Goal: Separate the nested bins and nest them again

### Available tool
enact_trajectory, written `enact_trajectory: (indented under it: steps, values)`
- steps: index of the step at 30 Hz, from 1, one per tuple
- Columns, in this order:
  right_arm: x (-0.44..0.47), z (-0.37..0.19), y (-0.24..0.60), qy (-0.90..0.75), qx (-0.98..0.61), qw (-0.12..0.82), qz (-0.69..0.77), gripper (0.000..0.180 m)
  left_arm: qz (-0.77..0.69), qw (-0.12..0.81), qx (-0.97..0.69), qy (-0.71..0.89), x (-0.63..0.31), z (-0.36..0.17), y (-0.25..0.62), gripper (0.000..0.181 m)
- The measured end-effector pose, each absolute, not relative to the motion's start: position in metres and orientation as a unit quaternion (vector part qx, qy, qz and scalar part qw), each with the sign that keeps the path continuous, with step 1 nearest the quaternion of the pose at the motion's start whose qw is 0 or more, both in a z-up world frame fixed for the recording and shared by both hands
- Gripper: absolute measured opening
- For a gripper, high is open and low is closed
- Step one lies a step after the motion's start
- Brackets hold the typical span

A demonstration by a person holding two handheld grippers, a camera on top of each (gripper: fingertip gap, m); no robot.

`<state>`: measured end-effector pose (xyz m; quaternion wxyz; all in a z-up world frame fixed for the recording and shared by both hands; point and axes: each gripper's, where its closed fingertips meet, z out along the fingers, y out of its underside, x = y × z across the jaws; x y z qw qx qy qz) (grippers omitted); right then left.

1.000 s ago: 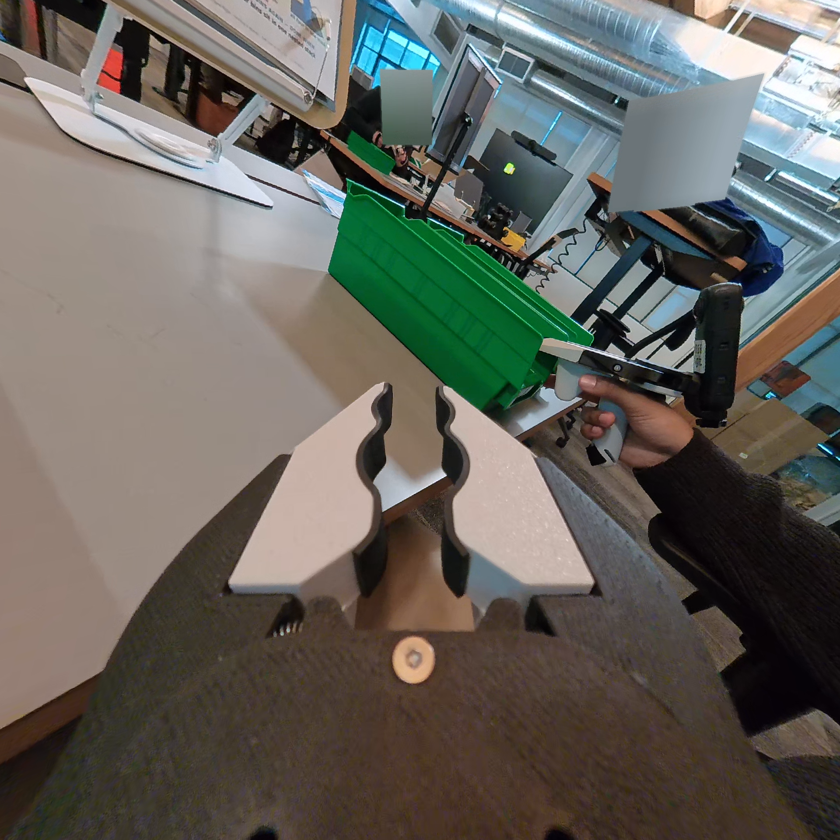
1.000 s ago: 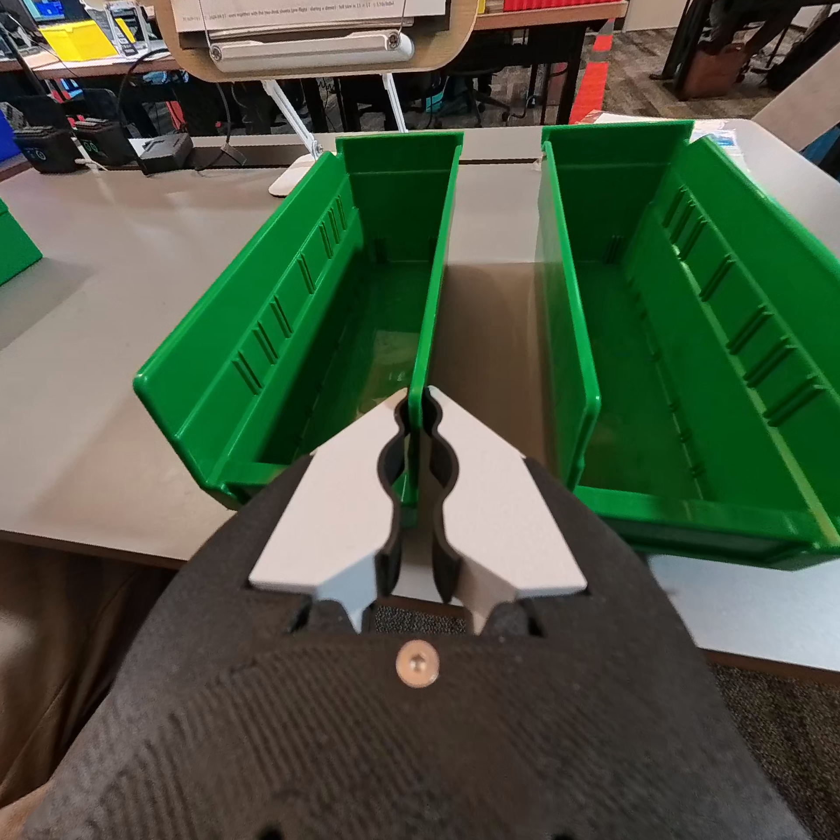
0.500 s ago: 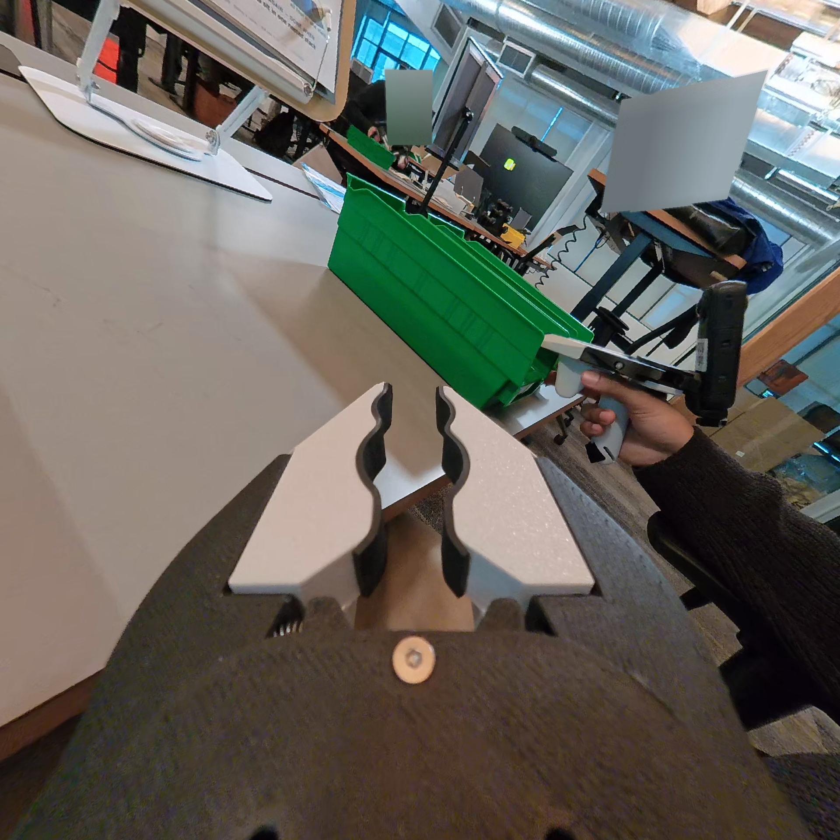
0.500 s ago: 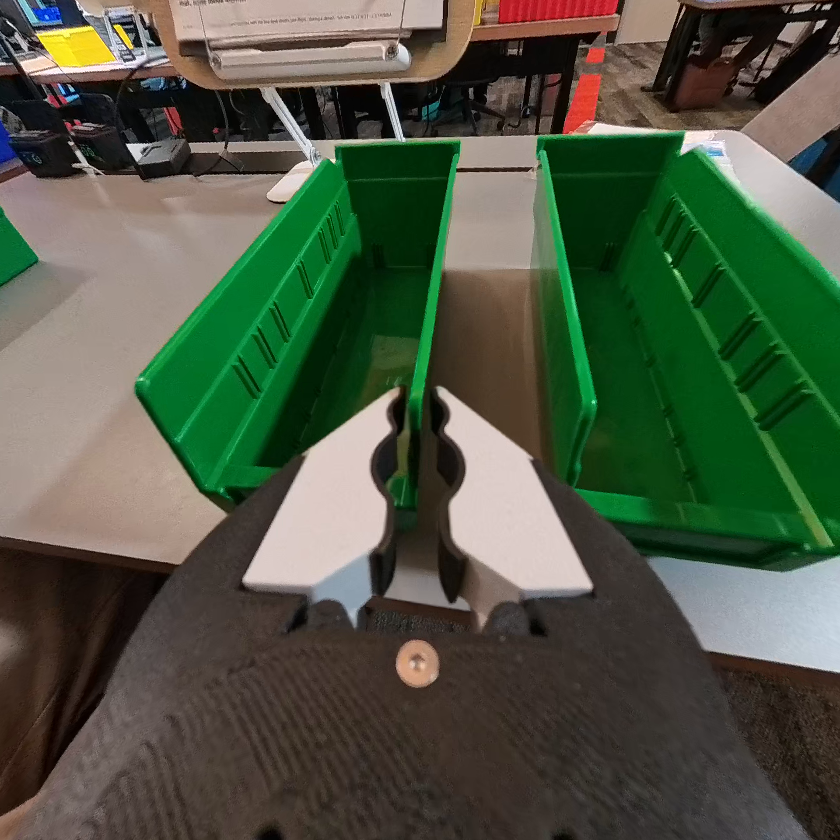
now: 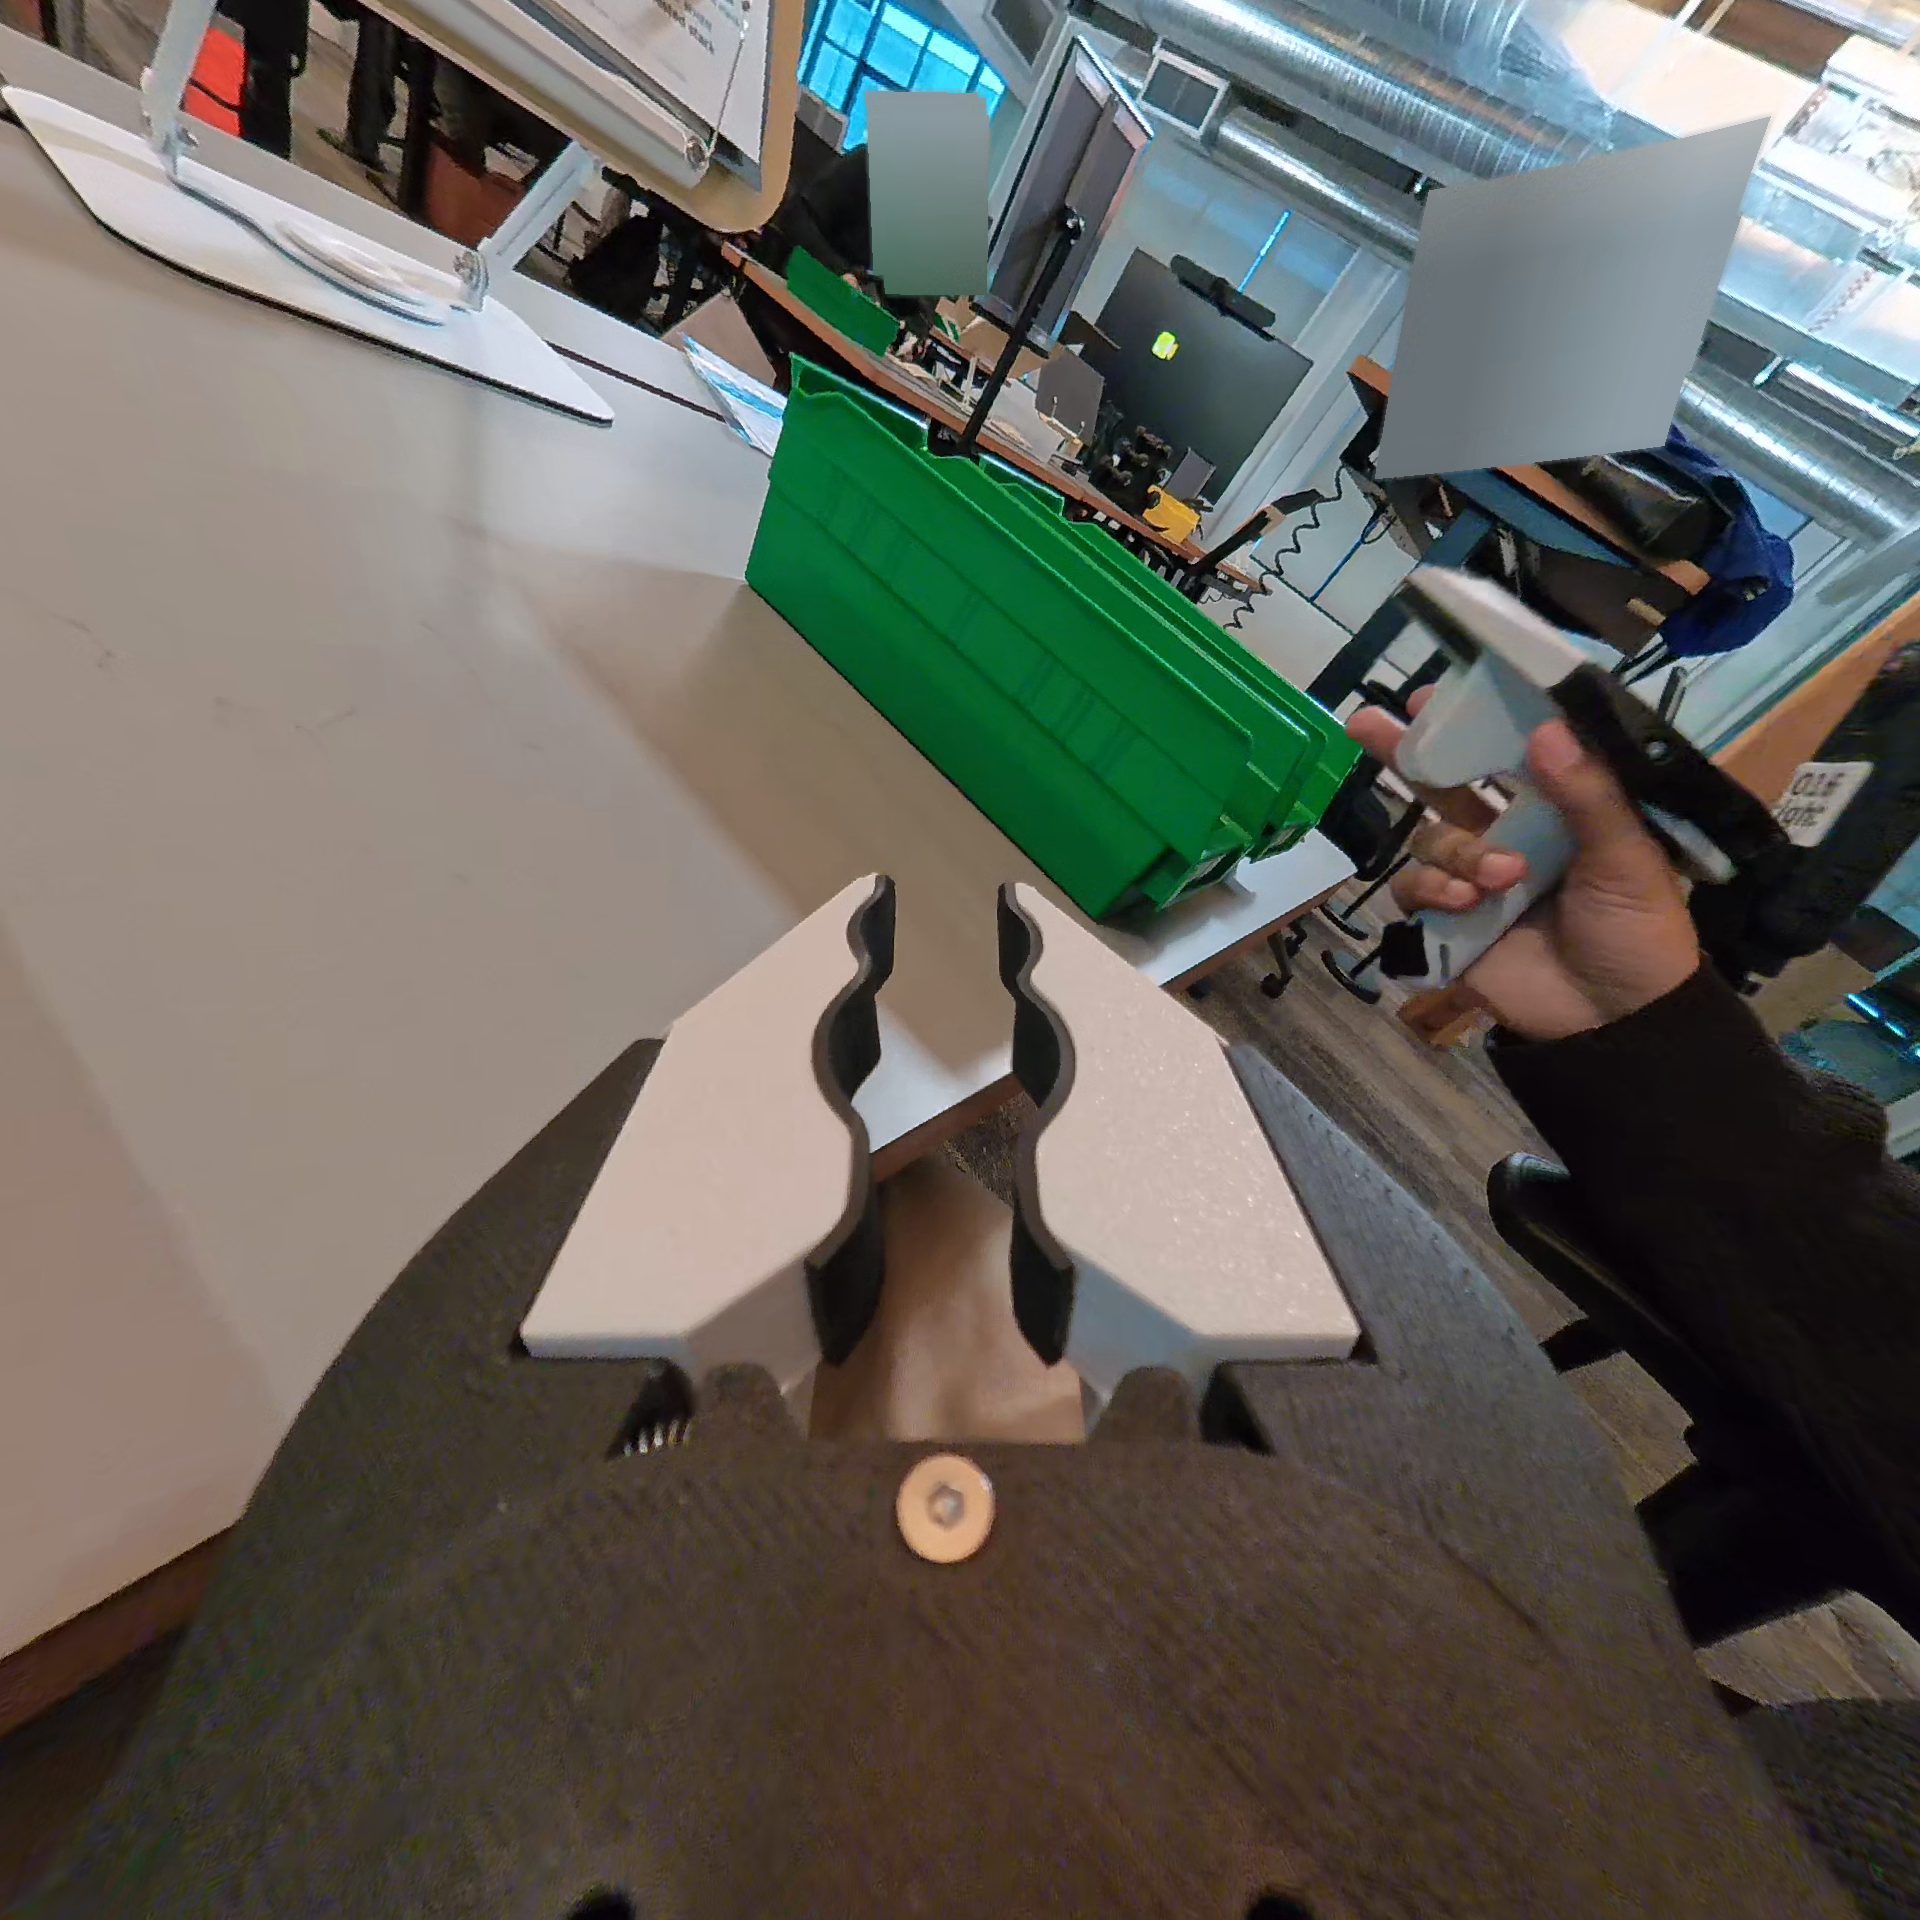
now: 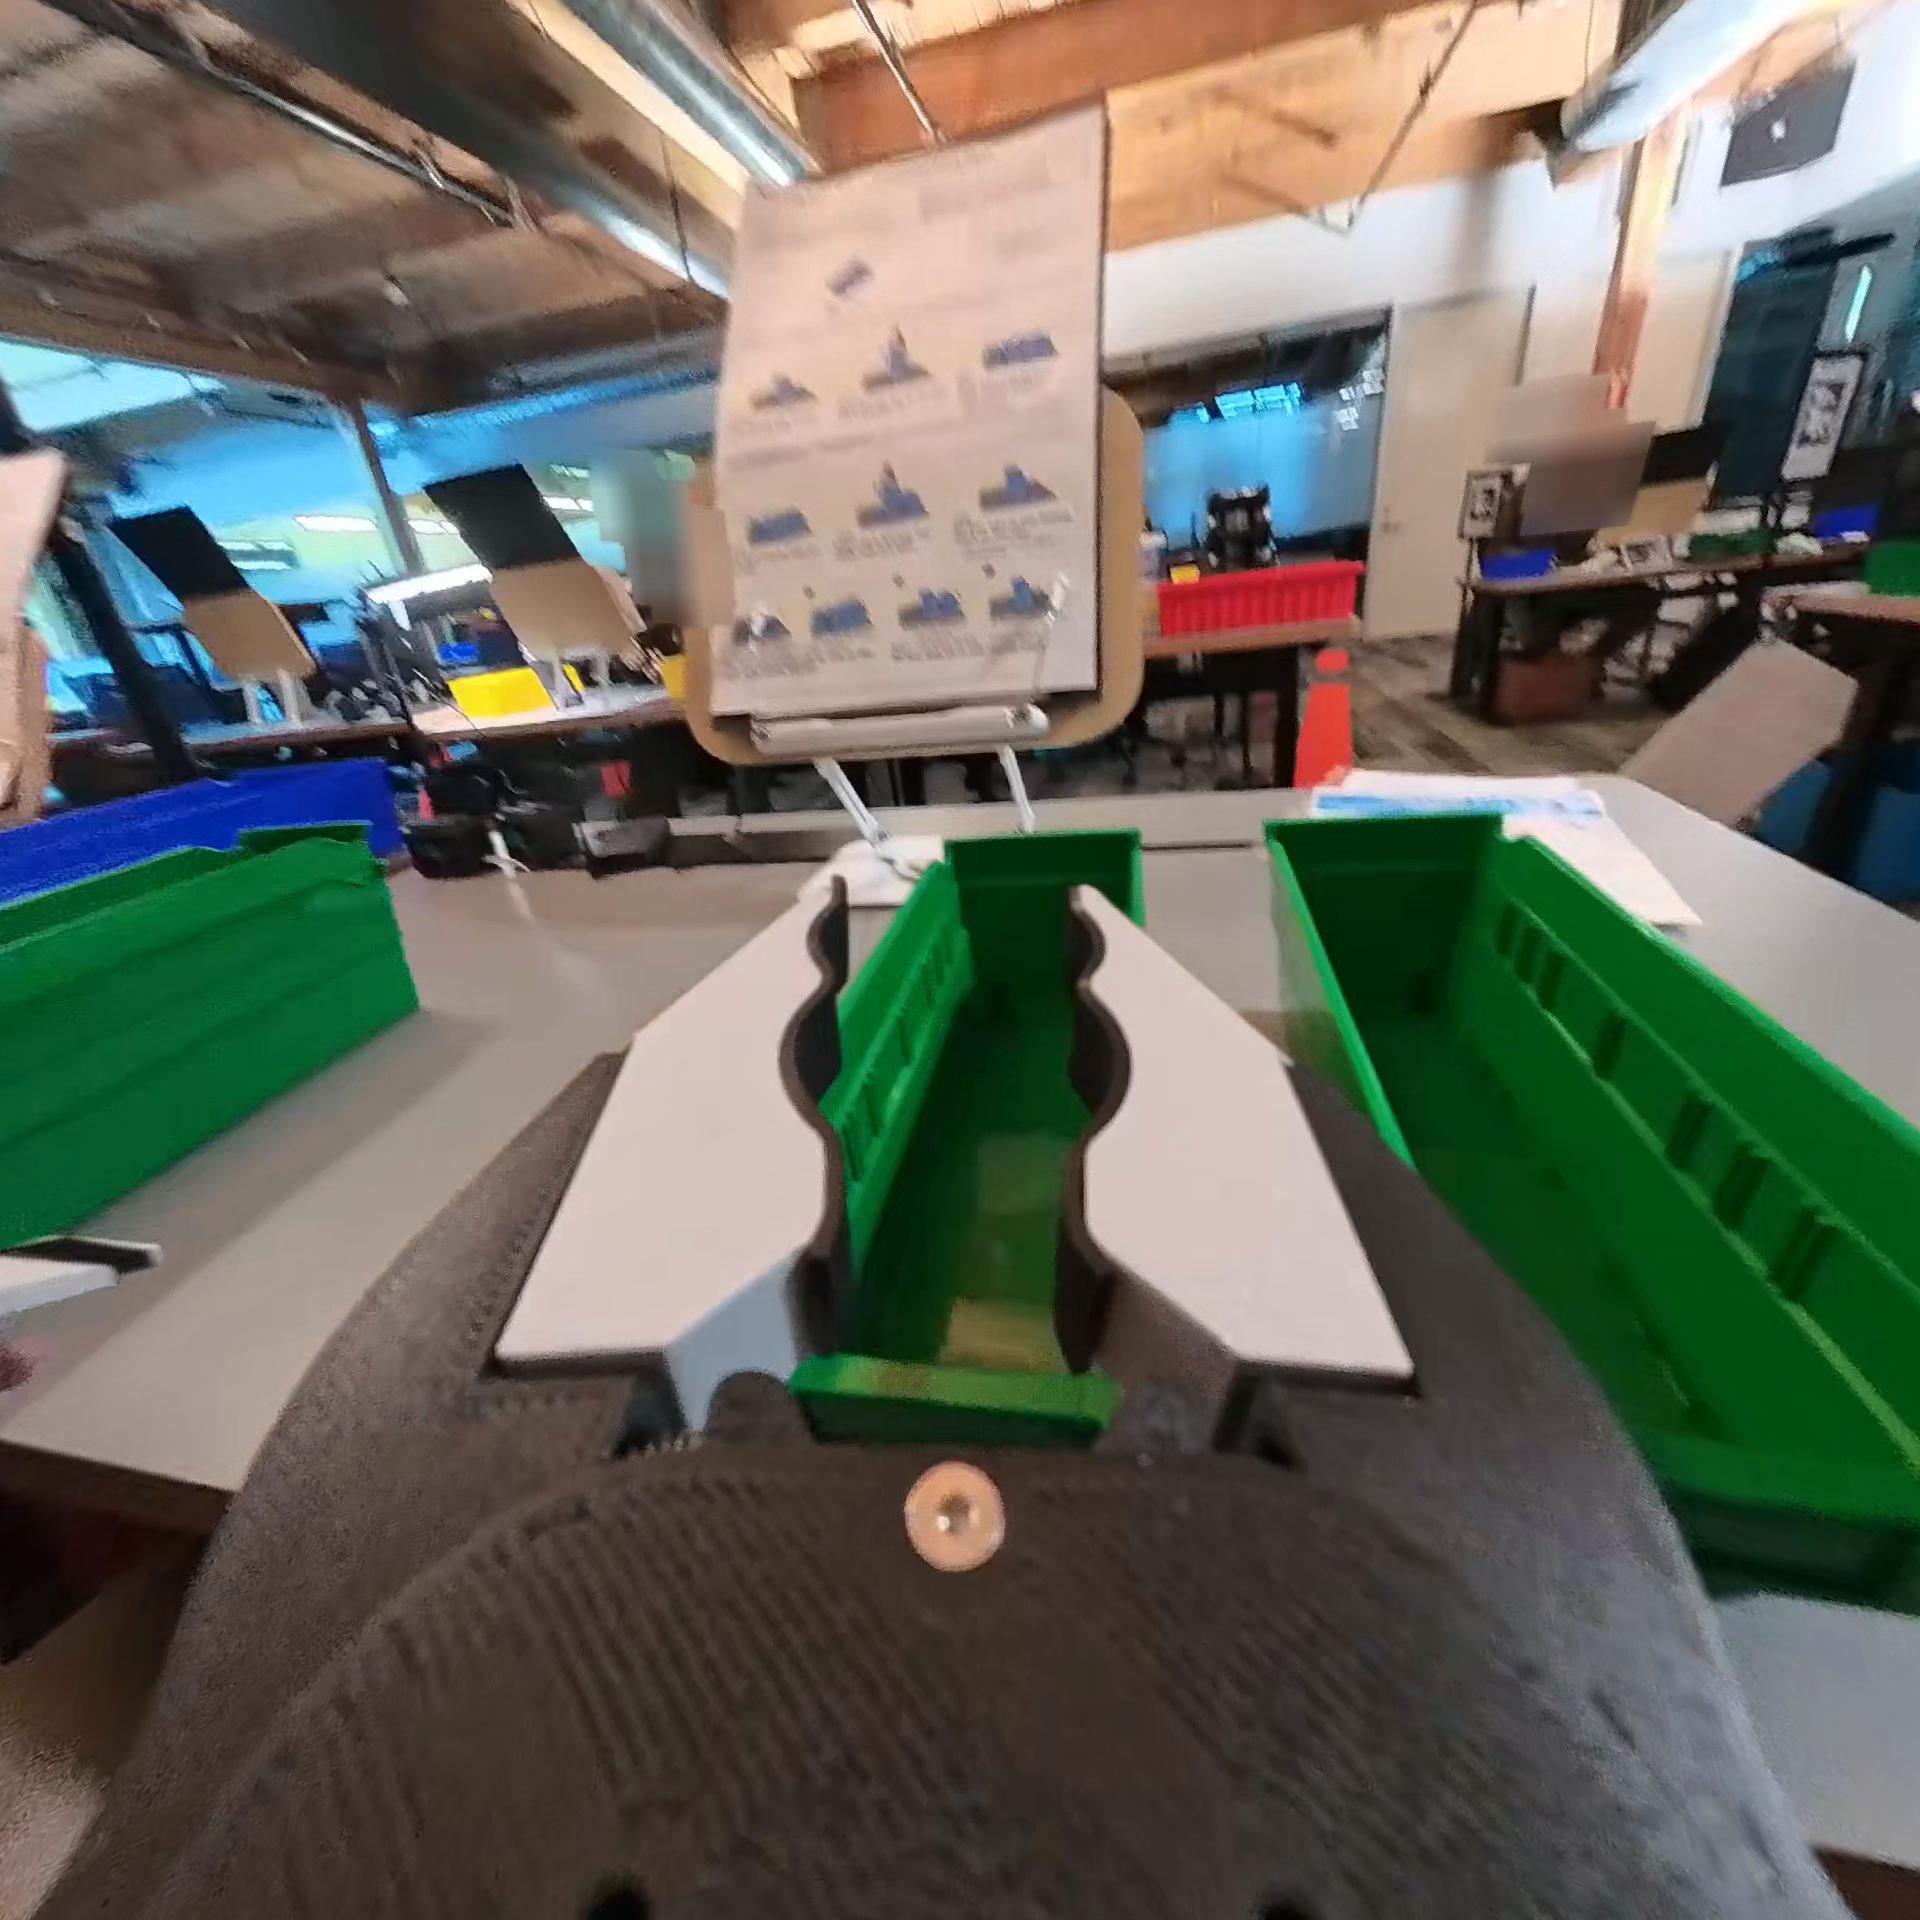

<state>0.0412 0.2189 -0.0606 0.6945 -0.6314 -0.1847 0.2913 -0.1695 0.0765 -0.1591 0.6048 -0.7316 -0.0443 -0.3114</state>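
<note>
Two long green bins stand side by side on the grey table (image 6: 540, 987), apart, open tops up: the left bin (image 6: 914, 1174) and the right bin (image 6: 1579, 1101). My right gripper (image 6: 956, 904) is open and empty, and the left bin shows through the wide gap between its fingers. In the left wrist view a hand holds the right gripper (image 5: 1475, 665) raised just off the near end of the bins (image 5: 987, 665), clear of them. My left gripper (image 5: 940, 894) is slightly open and empty, low over the table's front edge, well left of the bins.
A stack of other green bins (image 6: 187, 1018) sits at the table's left with a blue bin (image 6: 156, 821) behind it. An instruction board on a white stand (image 6: 914, 499) rises behind the two bins. Paper sheets (image 6: 1455, 810) lie at the back right.
My right gripper has let go of the left bin's right wall, opened wide, and lifted and tilted upward. The left gripper has barely moved.
</note>
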Motion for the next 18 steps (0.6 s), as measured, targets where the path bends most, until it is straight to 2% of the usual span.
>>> enact_trajectory:
  steps: [6, 10, 12, 15, 18]
  values:
    - [0.029, -0.055, 0.206, -0.205, -0.614, 0.704, 0.292, 0.04, -0.313, 0.6, -0.735, -0.041, -0.167, -0.162, 0.077, 0.018]
    - [0.017, -0.067, 0.205, -0.207, -0.645, 0.661, 0.324, 0.072, -0.32, 0.601, -0.731, -0.047, -0.168, -0.161, 0.077, 0.02]
    - [0.009, -0.069, 0.2, -0.215, -0.654, 0.641, 0.34, 0.081, -0.327, 0.599, -0.729, -0.049, -0.168, -0.16, 0.077, 0.022]
    - [-0.011, -0.067, 0.182, -0.241, -0.647, 0.621, 0.371, 0.081, -0.34, 0.593, -0.729, -0.048, -0.167, -0.16, 0.077, 0.023]
    - [-0.061, -0.065, 0.126, -0.323, -0.611, 0.569, 0.447, 0.074, -0.352, 0.585, -0.729, -0.047, -0.169, -0.159, 0.077, 0.025]
